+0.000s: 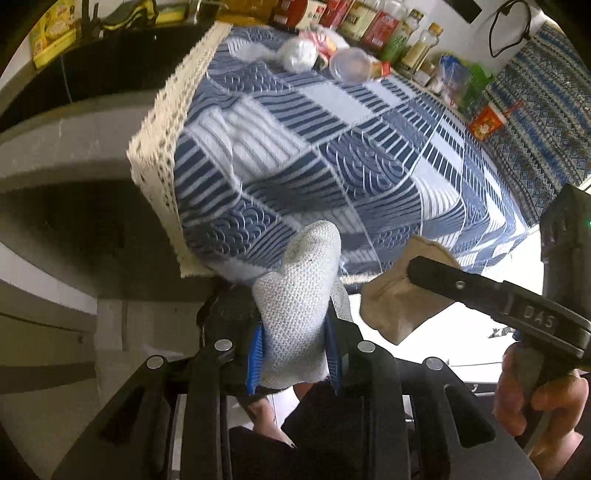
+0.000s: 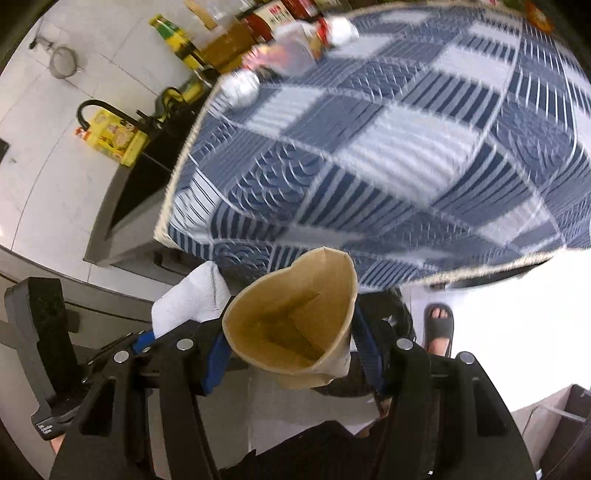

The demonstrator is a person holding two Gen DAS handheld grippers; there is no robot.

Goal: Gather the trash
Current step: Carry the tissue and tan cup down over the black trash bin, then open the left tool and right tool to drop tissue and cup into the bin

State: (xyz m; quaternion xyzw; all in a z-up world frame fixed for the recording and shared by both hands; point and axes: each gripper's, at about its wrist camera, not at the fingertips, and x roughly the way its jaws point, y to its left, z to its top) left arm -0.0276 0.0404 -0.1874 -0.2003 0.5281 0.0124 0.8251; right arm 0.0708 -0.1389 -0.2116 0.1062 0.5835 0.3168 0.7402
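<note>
My left gripper (image 1: 295,332) is shut on a white woven cloth (image 1: 299,295), held off the near edge of the blue patterned tablecloth (image 1: 332,147). My right gripper (image 2: 291,343) is shut on an open brown paper bag (image 2: 295,325), its mouth facing the camera; the bag looks empty. The bag (image 1: 399,299) and the right gripper's finger (image 1: 461,284) also show in the left wrist view, just right of the cloth. The cloth (image 2: 192,295) shows left of the bag in the right wrist view. On the far side of the table lie a crumpled white ball (image 1: 297,55) and a clear plastic cup (image 1: 351,64) on its side.
Bottles and jars (image 1: 369,22) line the table's far edge, with snack packets (image 1: 487,122) at the right. A black sink with a faucet (image 2: 107,110) and a yellow box (image 2: 114,140) stand left of the table. A sandalled foot (image 2: 437,325) stands on the floor below.
</note>
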